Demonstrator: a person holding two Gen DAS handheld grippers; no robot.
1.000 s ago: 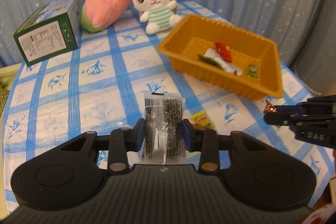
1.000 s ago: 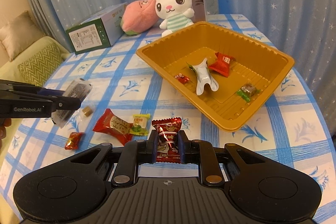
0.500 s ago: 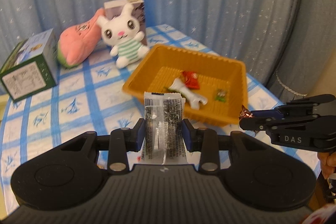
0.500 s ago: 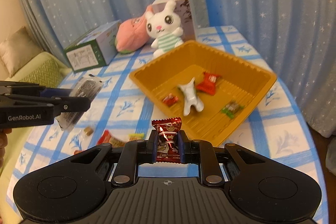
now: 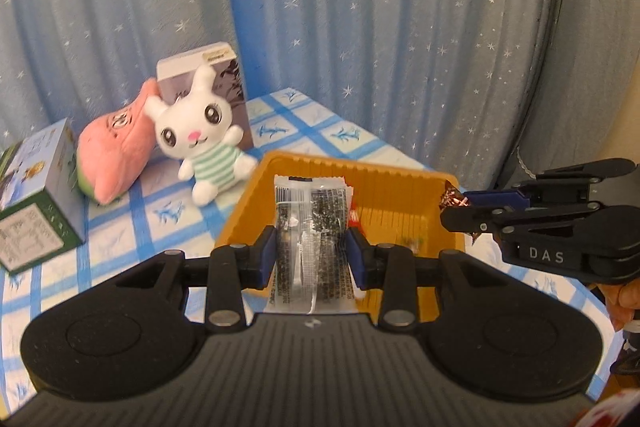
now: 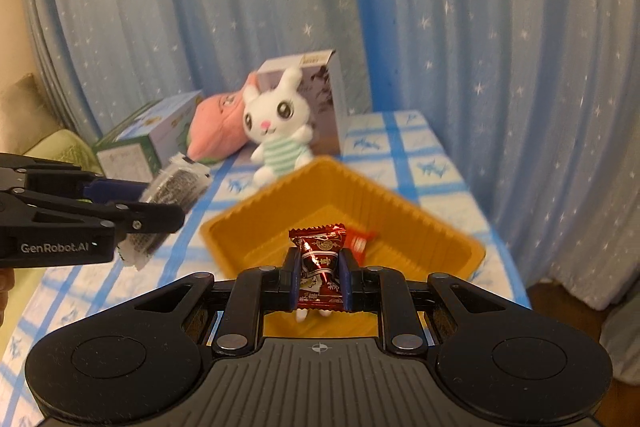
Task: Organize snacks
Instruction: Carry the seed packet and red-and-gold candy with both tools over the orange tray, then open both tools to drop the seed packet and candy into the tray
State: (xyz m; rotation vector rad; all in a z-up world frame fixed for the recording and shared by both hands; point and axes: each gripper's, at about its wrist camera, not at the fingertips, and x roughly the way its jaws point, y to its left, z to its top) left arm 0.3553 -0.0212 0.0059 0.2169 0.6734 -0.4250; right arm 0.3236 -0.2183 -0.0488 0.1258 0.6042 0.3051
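My left gripper [image 5: 311, 254] is shut on a clear packet of dark seaweed snack [image 5: 311, 227], held in the air in front of the orange tray [image 5: 362, 171]. In the right wrist view that left gripper [image 6: 160, 205] comes in from the left with the seaweed packet [image 6: 176, 183]. My right gripper [image 6: 319, 270] is shut on a dark red wrapped candy [image 6: 320, 255], raised over the near side of the tray [image 6: 420, 223]. In the left wrist view the right gripper [image 5: 450, 207] enters from the right, level with the tray's far right corner. A red wrapper [image 6: 360, 241] lies inside the tray.
A white plush rabbit [image 5: 202, 143], a pink plush [image 5: 116, 155] and a brown-and-white box [image 5: 216, 67] stand behind the tray on the blue checked tablecloth [image 5: 320, 131]. A green-and-white carton [image 5: 36, 203] sits at the left. Blue starred curtains [image 5: 360, 7] hang behind.
Both grippers have risen and moved toward the tray with their snacks still held. The table's loose candies have dropped out of the right wrist view.
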